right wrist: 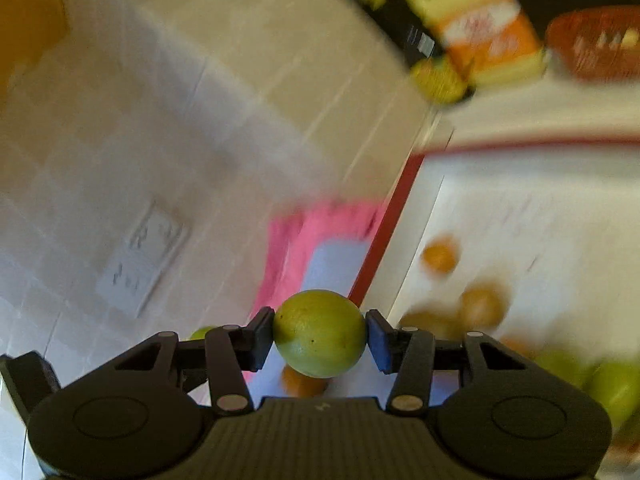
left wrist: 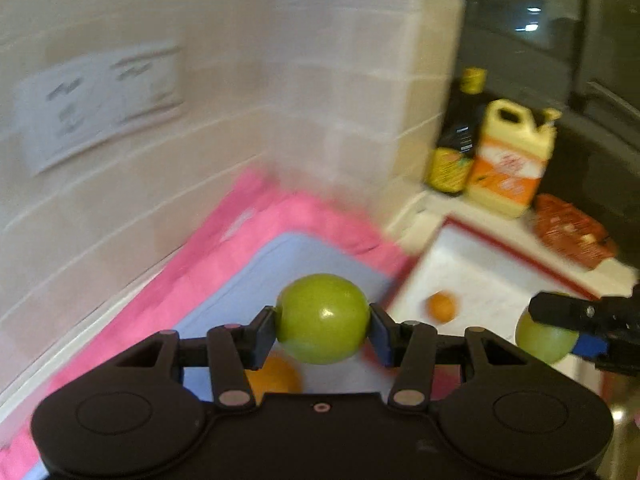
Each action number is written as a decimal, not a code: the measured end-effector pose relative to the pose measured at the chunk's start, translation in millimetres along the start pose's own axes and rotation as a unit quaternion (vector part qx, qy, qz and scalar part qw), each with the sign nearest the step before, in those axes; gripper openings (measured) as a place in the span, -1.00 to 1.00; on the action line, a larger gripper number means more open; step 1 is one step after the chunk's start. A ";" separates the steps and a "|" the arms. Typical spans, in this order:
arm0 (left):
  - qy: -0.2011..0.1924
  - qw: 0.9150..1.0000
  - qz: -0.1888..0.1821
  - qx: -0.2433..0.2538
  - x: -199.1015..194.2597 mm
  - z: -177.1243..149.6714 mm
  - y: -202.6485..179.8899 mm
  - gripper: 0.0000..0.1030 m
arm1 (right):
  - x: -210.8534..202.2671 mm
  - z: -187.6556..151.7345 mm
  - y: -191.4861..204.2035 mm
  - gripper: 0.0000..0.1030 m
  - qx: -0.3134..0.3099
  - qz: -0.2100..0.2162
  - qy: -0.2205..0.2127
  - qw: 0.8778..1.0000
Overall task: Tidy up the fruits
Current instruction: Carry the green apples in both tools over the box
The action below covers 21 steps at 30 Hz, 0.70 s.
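Between left tongs (left wrist: 322, 334): smooth glossy green apple (left wrist: 322, 318), whole.

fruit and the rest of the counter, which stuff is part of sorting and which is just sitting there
Part of the job:
- green fruit clamped in the left gripper
- second green fruit clamped in the right gripper
- oranges on the red-edged white tray
- pink-bordered mat

Just lying about:
- yellow jug
- dark bottle
- red basket
- wall outlet plate
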<state>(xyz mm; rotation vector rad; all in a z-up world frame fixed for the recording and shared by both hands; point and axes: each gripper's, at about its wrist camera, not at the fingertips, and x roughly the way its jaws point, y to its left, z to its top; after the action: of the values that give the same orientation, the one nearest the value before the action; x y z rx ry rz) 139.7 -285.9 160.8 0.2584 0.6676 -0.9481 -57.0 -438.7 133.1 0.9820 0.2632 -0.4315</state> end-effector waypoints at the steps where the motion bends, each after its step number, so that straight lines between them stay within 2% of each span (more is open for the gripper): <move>1: -0.002 1.000 -0.012 0.006 3.1 4.8 -10.7 0.14 | -7.7 13.0 -8.7 0.00 0.000 -0.012 -0.017 1.000; 5: 0.007 0.998 -0.064 0.024 33.6 25.5 -59.3 0.14 | -28.9 54.6 -51.8 0.00 0.003 -0.070 -0.048 0.996; 9: 0.039 0.993 -0.108 0.028 75.7 35.0 -102.4 0.14 | -30.3 76.6 -98.6 0.00 0.026 -0.111 -0.027 0.993; 13: 0.079 0.988 -0.130 0.029 119.7 40.8 -136.7 0.14 | -15.6 83.6 -121.2 0.00 0.016 -0.123 0.009 0.992; 17: 0.124 0.983 -0.138 0.018 161.3 37.5 -151.3 0.14 | 5.5 86.2 -129.6 0.00 -0.018 -0.118 0.051 0.992; 21: 0.142 0.980 -0.135 0.019 184.3 30.8 -162.1 0.14 | 17.2 91.7 -137.0 0.00 -0.040 -0.133 0.049 0.989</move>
<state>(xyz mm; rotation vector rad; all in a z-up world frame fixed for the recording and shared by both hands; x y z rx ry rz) 94.3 -515.8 81.3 0.3474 0.9637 -1.1976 -103.6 -586.1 73.2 0.8931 0.4997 -0.6116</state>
